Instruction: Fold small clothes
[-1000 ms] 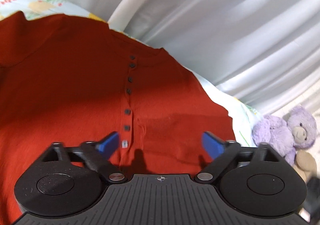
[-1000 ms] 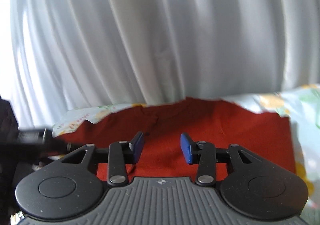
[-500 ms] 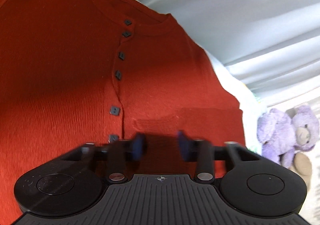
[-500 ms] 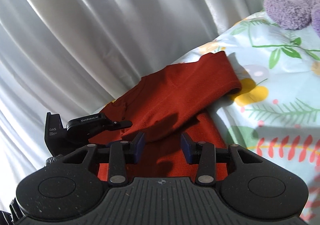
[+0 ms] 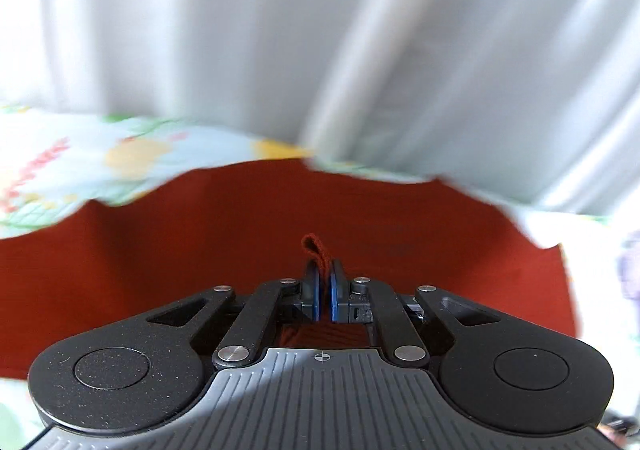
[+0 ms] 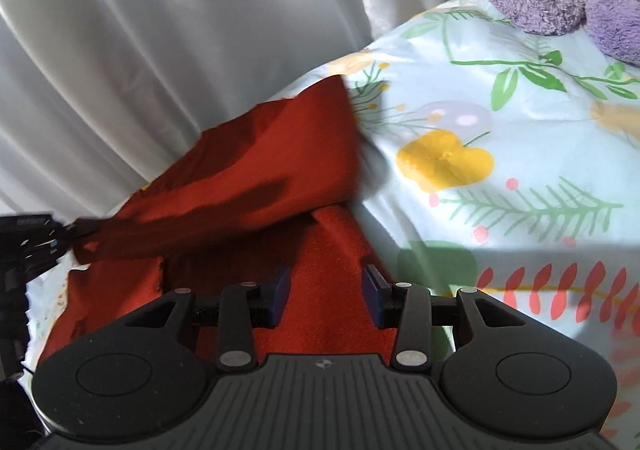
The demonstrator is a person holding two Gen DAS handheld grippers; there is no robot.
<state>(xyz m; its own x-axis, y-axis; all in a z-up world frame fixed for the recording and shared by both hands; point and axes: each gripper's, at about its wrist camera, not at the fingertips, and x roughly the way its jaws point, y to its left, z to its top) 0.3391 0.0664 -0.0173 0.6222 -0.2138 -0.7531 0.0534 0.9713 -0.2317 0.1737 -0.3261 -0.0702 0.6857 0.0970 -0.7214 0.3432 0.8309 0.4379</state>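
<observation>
Two claws on the job: L claw (image 5: 322, 282) pinches a fold of the red cardigan (image 6: 256, 170), lifting that edge off the floral bedsheet (image 6: 500, 154) w/ slack for folding, while R claw (image 6: 323, 296) hovers spread over the cloth, prob. ready to pin/grab.

1. Legible text: none in either wrist view
2. Left gripper (image 6: 32, 234), seen at the left edge of the right wrist view, carries a pale printed label on its black body; characters too blurred to read
</observation>
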